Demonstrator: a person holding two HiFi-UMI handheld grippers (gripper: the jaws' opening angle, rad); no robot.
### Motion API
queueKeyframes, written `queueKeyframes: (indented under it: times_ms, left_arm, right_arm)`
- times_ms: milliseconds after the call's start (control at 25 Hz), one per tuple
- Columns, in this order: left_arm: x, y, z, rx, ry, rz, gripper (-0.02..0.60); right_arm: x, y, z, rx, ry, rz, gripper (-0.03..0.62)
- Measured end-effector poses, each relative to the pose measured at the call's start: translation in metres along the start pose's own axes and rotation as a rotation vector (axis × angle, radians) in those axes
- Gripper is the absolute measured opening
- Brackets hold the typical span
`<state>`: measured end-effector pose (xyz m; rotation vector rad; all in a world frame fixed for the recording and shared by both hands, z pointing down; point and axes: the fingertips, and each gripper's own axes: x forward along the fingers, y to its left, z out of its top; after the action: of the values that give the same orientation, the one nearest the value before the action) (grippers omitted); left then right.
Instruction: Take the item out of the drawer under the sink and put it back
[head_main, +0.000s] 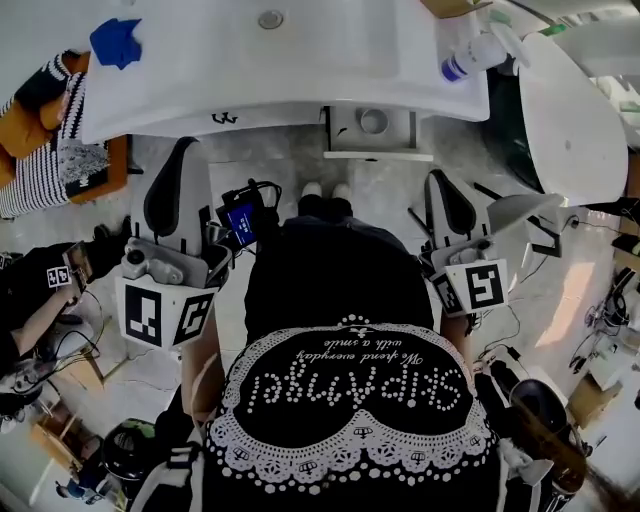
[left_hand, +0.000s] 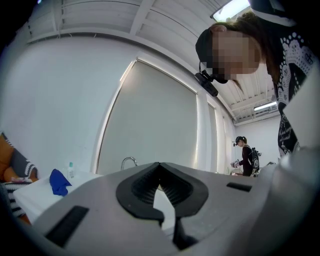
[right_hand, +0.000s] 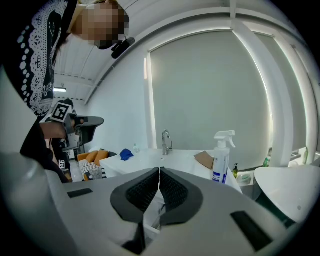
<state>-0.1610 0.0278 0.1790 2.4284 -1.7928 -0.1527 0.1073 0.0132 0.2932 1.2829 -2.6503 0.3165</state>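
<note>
Left gripper (head_main: 183, 150) hangs with jaws closed on nothing. Ahead, under the sink counter (head_main: 300, 60), the drawer (head_main: 378, 152) looks pulled out, a round item (head_main: 373, 121) lying inside, well apart from both tools. Right gripper (head_main: 440, 182) is closed and empty too. We judge the lifting not yet begun.

The scene is viewed from above the person's head, steeply downward, so that the sink counter (head_main: 300, 70) is set at the top edge and both grippers are seen from behind. The left gripper (head_main: 185, 150) view is taken from close behind its own jaws, about level, towards the counter and the wall behind it. The right gripper (head_main: 445, 190) view is aimed likewise, from further right. The blue cloth (head_main: 117, 42) is shared by all three views, the faucet (left_hand: 128, 161) by both gripper views, and the spray bottle (head_main: 478, 52) by the head and right gripper views.
</note>
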Motion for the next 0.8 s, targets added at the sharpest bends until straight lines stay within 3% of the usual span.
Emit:
queueKeyframes:
  times_ms: [280,600,800]
  left_arm:
    - [-0.002,-0.009,-0.008,-0.021,0.012,-0.032,0.005]
    - [-0.007,-0.024,-0.016,-0.041,0.040,-0.061,0.005]
    - [-0.015,-0.030,-0.021,-0.048,0.058,-0.050,0.005]
  right_arm:
    - [-0.008,0.009,-0.007,-0.006,0.014,-0.006,0.020]
    - [0.003,0.019,-0.031,-0.300,0.127,0.078,0.020]
    - [0.010,0.010,-0.033,-0.305,0.106,0.063,0.023]
